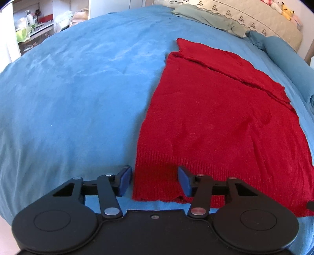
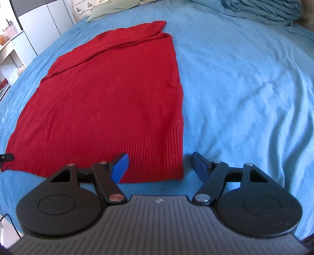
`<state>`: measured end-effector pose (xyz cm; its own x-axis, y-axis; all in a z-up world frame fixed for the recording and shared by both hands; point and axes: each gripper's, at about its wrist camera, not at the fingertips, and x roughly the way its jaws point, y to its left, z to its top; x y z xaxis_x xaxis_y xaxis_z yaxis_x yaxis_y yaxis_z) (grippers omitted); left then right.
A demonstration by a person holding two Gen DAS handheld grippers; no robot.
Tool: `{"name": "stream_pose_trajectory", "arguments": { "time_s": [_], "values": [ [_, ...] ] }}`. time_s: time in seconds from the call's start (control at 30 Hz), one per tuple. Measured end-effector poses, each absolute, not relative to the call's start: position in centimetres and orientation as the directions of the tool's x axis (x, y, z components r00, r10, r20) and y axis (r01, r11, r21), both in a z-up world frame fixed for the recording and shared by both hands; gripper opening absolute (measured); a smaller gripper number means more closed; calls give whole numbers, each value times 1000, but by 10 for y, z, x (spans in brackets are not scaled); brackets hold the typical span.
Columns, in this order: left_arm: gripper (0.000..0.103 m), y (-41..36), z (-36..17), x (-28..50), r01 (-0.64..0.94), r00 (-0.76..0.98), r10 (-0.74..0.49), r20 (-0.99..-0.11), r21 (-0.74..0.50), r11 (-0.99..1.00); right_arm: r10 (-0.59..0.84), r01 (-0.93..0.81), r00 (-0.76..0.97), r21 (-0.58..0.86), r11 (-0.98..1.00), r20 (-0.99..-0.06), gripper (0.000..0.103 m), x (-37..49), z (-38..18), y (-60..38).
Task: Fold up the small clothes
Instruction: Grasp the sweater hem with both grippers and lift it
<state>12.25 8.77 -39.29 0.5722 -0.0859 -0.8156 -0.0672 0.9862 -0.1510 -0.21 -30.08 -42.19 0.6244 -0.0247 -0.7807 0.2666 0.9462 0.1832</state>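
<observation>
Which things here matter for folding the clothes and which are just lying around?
For the job: red sweater, left gripper, right gripper.
Just lying about: green cloth, rolled blue bedding, plush toys, shelf clutter.

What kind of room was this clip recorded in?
Most likely a bedroom. A red sweater lies on a bed under a blue sheet, with a patterned cream pillow and plush toys at the far end. Cluttered shelves stand beside the bed.
</observation>
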Motion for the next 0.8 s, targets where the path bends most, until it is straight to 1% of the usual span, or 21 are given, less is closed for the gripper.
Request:
{"name": "stream_pose_trajectory", "arguments": {
  "time_s": [0.1,0.2,0.27,0.3,0.37,0.4,0.43,0.47,0.5,0.53,0.63,0.8],
  "values": [
    [50,89,-395,122,-82,576,-89,-813,-166,983,-15,292,623,214,932,-782,84,-2,-421,-305],
    [39,87,-394,120,-79,573,-91,-814,-166,983,-17,312,622,229,922,-783,79,-1,-422,-305],
    [26,87,-393,117,-80,570,-96,-816,-171,982,-18,325,622,238,915,-782,75,-1,-421,-307],
    [23,88,-393,117,-83,568,-94,-818,-171,982,-20,333,621,241,911,-783,71,-3,-421,-308],
    [12,89,-394,118,-89,563,-95,-821,-174,981,-25,346,617,244,906,-786,64,-3,-422,-309],
    [9,88,-394,119,-90,558,-95,-824,-174,981,-23,348,613,244,905,-789,56,-3,-422,-310],
    [7,88,-393,120,-86,552,-97,-828,-172,981,-15,345,609,247,906,-793,47,-1,-421,-311],
    [7,86,-391,121,-81,547,-93,-832,-163,983,-6,339,607,252,906,-795,42,0,-420,-310],
    [6,85,-389,123,-76,545,-87,-834,-153,985,10,330,604,261,907,-797,27,3,-418,-311],
    [6,85,-385,124,-72,542,-84,-836,-146,987,25,322,600,271,907,-799,22,6,-416,-312],
    [6,85,-371,124,-67,544,-85,-835,-144,987,49,325,602,300,897,-797,21,8,-405,-317],
    [6,86,-324,129,-61,577,-82,-812,-143,988,96,314,645,378,871,-758,21,9,-367,-329]
  ]
}}
